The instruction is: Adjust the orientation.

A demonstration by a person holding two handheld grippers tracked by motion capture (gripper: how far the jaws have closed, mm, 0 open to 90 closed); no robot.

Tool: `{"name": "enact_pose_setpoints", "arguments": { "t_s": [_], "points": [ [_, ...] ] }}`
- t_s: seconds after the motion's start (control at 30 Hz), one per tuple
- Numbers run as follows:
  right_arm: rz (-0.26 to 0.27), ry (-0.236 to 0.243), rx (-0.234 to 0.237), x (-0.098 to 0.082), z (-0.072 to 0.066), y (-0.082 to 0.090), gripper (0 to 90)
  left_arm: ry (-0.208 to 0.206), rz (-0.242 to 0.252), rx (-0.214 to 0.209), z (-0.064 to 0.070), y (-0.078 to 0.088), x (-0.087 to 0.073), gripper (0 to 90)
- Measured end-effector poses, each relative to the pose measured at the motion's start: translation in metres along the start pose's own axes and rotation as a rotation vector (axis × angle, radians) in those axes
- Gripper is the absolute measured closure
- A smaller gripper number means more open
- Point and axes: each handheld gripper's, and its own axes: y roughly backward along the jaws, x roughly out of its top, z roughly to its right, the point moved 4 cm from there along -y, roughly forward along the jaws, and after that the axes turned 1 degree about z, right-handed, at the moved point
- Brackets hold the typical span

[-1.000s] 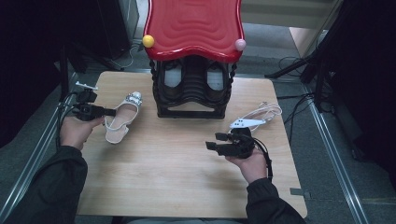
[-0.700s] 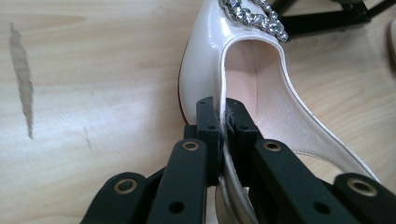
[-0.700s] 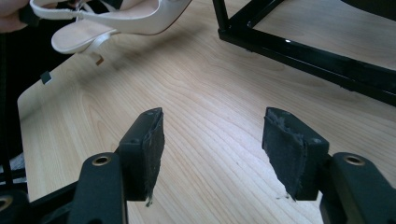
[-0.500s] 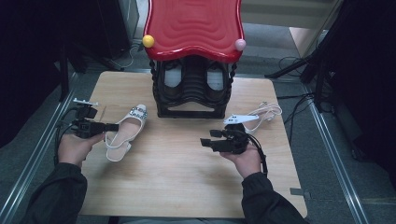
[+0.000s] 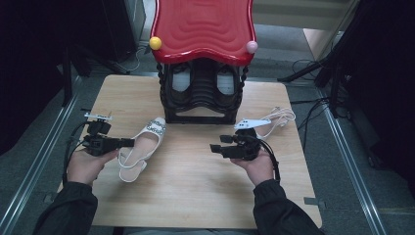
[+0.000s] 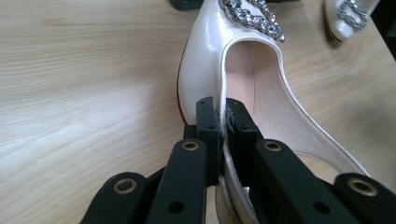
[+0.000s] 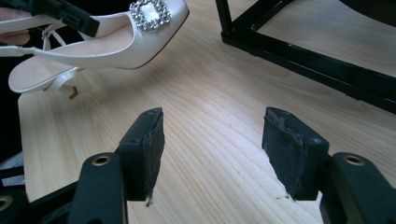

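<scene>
Shifted rightward, glossy cream slingback shoe (image 5: 142, 147) with rhinestone buckle, rim pinched in left gripper (image 5: 128, 142); right gripper (image 5: 213, 147) wide.

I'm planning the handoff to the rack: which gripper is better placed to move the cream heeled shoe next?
Left. The left gripper is already clamped on the side wall of the cream shoe. The right gripper stands open over bare table, holding nothing, apart from that shoe.
</scene>
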Motion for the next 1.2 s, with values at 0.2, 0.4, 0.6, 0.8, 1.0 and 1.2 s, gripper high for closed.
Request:
{"name": "enact_pose_setpoints", "arguments": {
  "t_s": [0.2,0.4,0.6,0.8,1.0,1.2],
  "points": [
    [-0.004,0.004,-0.005,-0.002,-0.001,0.0,40.0,-0.036,-0.02,-0.045,0.02,-0.011,0.001,86.4],
    [-0.005,0.002,-0.019,-0.006,-0.002,0.004,40.1,-0.068,-0.041,-0.101,0.039,-0.026,0.006,86.3],
    [-0.005,-0.009,-0.033,-0.011,-0.001,0.008,40.1,-0.098,-0.052,-0.133,0.054,-0.036,0.011,86.2],
    [-0.007,-0.01,-0.049,-0.017,-0.002,0.012,40.0,-0.128,-0.081,-0.152,0.065,-0.055,0.015,86.2],
    [-0.012,-0.023,-0.069,-0.024,-0.002,0.016,40.0,-0.154,-0.118,-0.169,0.078,-0.078,0.016,86.1],
    [-0.013,-0.036,-0.087,-0.031,-0.002,0.022,40.0,-0.176,-0.136,-0.186,0.093,-0.098,0.017,85.9]
  ]
}}
